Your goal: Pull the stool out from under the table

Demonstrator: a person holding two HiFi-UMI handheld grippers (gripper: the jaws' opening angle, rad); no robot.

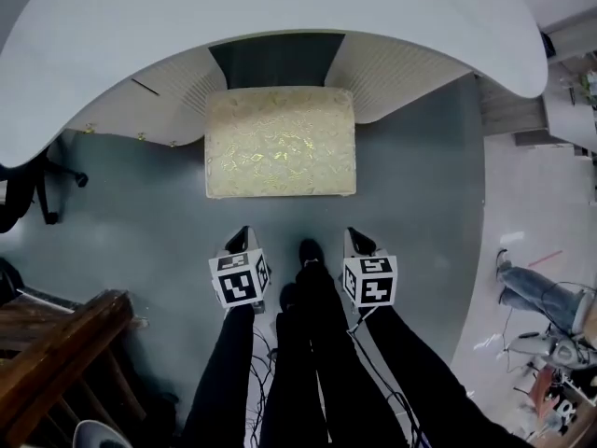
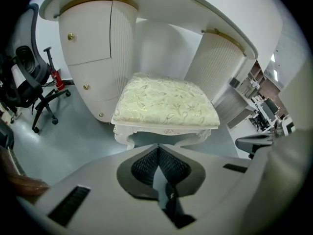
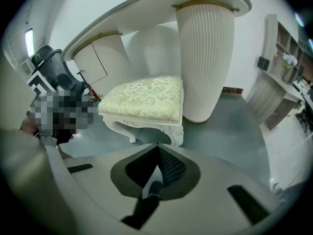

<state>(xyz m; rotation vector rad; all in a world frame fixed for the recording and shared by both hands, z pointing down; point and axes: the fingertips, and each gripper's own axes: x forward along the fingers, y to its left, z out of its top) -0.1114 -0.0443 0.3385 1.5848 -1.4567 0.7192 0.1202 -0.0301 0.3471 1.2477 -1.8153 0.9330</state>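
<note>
Head view shows the stool point(image 1: 280, 143) with its far end under the table point(image 1: 112, 26), while the left gripper point(image 1: 242, 236) and right gripper point(image 1: 356, 239) hang short of it, jaws together on nothing, so unless they part they may just shove it further under.

one cushioned stool point(image 1: 280, 143) and one white curved table point(image 1: 280, 7) standing on two ribbed pedestals: one cabinet pedestal point(image 2: 93, 48) and one round pedestal point(image 2: 215, 62). two handheld grippers, the left gripper point(image 1: 244, 234) and the right gripper point(image 1: 354, 236), each bearing one marker cube point(image 1: 241, 283). one black office chair point(image 2: 22, 77). three gold knobs point(image 2: 71, 35).
</note>
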